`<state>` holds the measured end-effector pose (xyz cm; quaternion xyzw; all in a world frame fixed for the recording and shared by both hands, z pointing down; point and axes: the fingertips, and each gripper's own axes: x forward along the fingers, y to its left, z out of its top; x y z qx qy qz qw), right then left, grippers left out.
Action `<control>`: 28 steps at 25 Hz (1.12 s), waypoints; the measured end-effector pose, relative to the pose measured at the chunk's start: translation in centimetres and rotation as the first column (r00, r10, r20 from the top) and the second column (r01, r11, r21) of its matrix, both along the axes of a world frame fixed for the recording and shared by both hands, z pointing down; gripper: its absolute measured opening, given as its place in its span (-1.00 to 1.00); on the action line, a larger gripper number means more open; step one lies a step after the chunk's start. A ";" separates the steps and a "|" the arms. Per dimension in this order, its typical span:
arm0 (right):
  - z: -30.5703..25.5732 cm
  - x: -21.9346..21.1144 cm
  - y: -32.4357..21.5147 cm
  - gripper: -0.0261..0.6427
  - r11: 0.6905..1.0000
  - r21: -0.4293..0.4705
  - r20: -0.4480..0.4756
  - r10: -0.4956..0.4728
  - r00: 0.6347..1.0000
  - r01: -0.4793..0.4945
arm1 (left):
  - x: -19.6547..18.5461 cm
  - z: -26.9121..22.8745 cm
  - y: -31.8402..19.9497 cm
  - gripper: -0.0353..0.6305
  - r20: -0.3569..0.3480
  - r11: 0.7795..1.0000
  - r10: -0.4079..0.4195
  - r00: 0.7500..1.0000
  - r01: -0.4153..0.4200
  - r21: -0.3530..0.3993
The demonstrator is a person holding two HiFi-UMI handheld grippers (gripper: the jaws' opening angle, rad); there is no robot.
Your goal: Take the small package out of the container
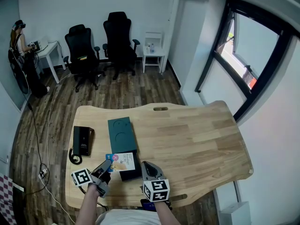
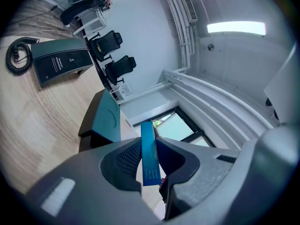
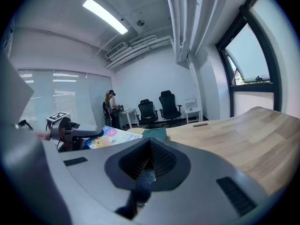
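The left claw [image 1: 105,168] was closed on the small package [image 1: 121,161], its two pads pressing on the flat faces near one short end, so that the thin blue edge stood upright between them in the left gripper view. This end grip left most of the package free of the claw and projecting forward, a hold suited to drawing a flat item up and out of a narrow opening. The package sat over the near end of the dark container [image 1: 131,174]; whether it had fully cleared the rim could not be told from these views. The teal lid [image 1: 121,134] lay on the counter [image 1: 197,139] at the far end of the container, which kept the opening accessible. The right claw [image 1: 146,167] was positioned just beside the container on its right side, jaws together and empty, probably placed there to steady the container if it shifted. A black telephone [image 1: 83,140] with a coiled cord lay to the left, well apart from the work
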<state>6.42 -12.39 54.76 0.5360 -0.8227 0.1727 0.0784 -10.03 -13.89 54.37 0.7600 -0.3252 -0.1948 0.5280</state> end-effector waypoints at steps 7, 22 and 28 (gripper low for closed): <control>-0.2 0.7 -0.2 -0.91 1.000 0.011 -0.040 -0.004 0.999 0.005 | 0.6 0.0 0.0 -0.61 0.012 1.000 0.010 1.000 -0.010 0.005; 0.5 1.0 -0.5 -0.91 0.999 0.020 -0.102 -0.022 0.995 0.025 | 1.1 0.2 -0.6 -0.61 0.018 1.000 0.006 1.000 -0.006 -0.008; 0.6 1.2 -0.8 -0.91 1.000 0.018 -0.111 -0.021 0.994 0.023 | 1.2 0.2 -1.0 -0.61 0.011 1.000 0.003 1.000 -0.003 -0.005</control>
